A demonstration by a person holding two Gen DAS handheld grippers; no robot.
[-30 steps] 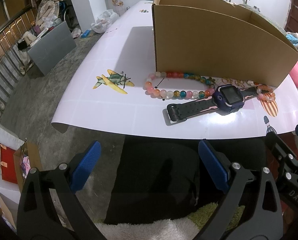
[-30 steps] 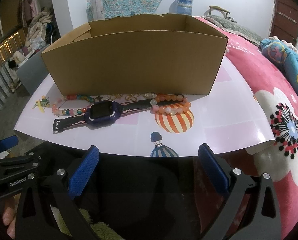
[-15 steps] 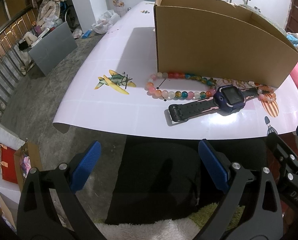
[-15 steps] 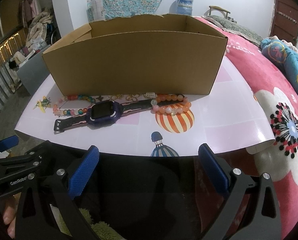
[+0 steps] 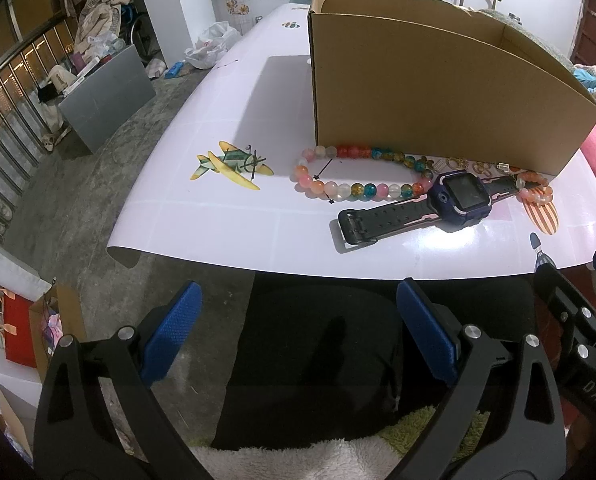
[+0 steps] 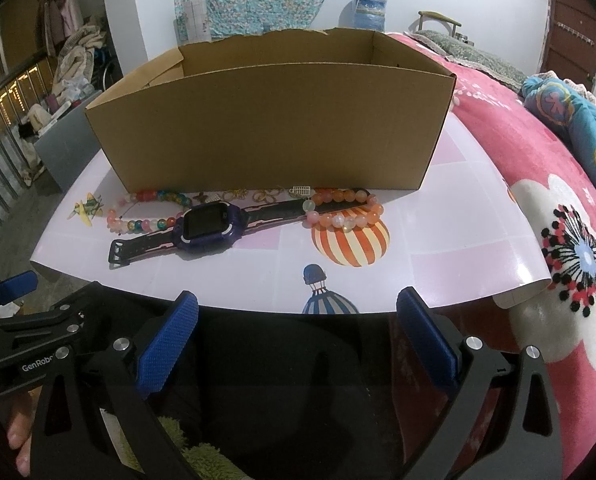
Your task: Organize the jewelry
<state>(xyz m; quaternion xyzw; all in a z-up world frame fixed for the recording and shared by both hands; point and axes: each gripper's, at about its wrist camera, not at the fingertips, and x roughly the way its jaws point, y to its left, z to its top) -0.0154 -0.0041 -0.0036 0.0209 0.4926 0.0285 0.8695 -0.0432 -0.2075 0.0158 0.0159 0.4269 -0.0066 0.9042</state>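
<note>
Watch [image 5: 456, 196] flat on the tabletop [image 5: 226, 220], just before the cardboard box [image 5: 438, 96], strap running alongside the box front. Beaded bracelets [image 5: 350, 190] touching it. Both grippers, left gripper [image 5: 298, 336] and right gripper [image 6: 298, 332], short of the tabletop edge, jaws wide, empty. Watch ahead of both, likelier nearer the right.

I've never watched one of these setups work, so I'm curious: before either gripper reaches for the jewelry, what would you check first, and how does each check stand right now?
1. Left gripper open and holding nothing: ok.
2. Right gripper open and holding nothing: ok.
3. Cardboard box top open to take items: ok.
4. Box is free of earlier items: cannot tell, since its front wall hides the floor.
5. Pieces lie apart for a clean pick: not ok. The watch strap crosses the orange bead bracelet and touches the multicolour bead bracelet.
6. Small gold pieces are reachable: not ok, tucked against the box wall behind the watch.
</note>
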